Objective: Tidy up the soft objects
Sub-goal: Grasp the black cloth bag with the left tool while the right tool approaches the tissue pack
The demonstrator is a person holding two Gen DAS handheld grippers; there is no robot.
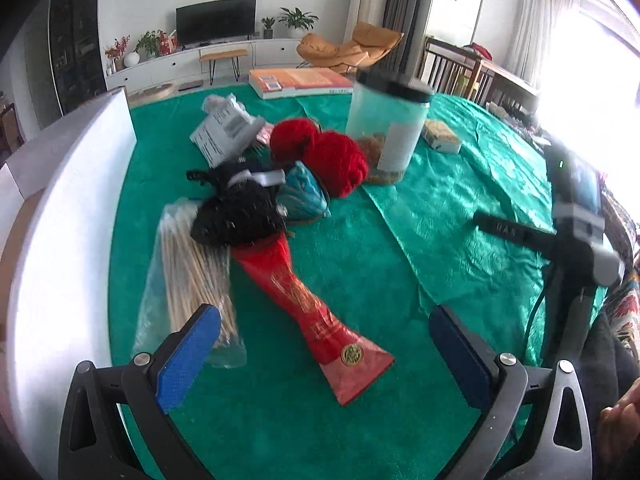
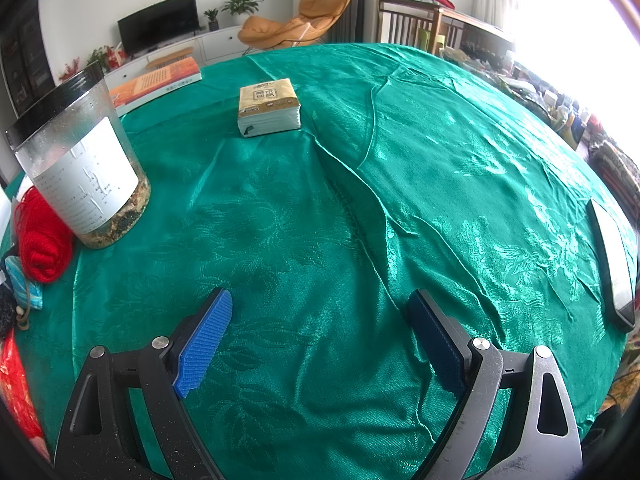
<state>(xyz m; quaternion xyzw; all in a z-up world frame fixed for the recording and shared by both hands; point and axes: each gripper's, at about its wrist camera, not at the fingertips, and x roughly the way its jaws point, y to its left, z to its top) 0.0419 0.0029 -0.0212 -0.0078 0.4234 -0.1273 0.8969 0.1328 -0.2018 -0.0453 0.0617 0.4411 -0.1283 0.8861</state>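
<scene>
Your left gripper (image 1: 324, 344) is spread wide w/ nothing in it, hovering at the near edge of the green cloth (image 1: 360, 248). The red pouch (image 1: 312, 312) lies right between its blue pads: flared end w/ the gold seal nearest you, narrow neck running far-left up into the pile. That long axis is the thing to mind. It runs roughly along your approach, tilted a bit left, so closing across the waist looks like the natural grab.

Rest of the soft stuff sits farther in: black mesh bundle (image 1: 236, 216) on the pouch's far end, teal bag (image 1: 302, 196) just right of it, red yarn (image 1: 324, 152) beyond, touching the clear jar (image 1: 388, 128). Bag of wooden sticks (image 1: 192, 276) lies just left of the pouch, near your left pad. Watch you don't catch it.

Your right gripper (image 2: 320, 340) is also wide and empty, over bare cloth, well apart from the pile; only the tissue pack (image 2: 269, 107) lies ahead, far off. Left hand is clearly nearer.
</scene>
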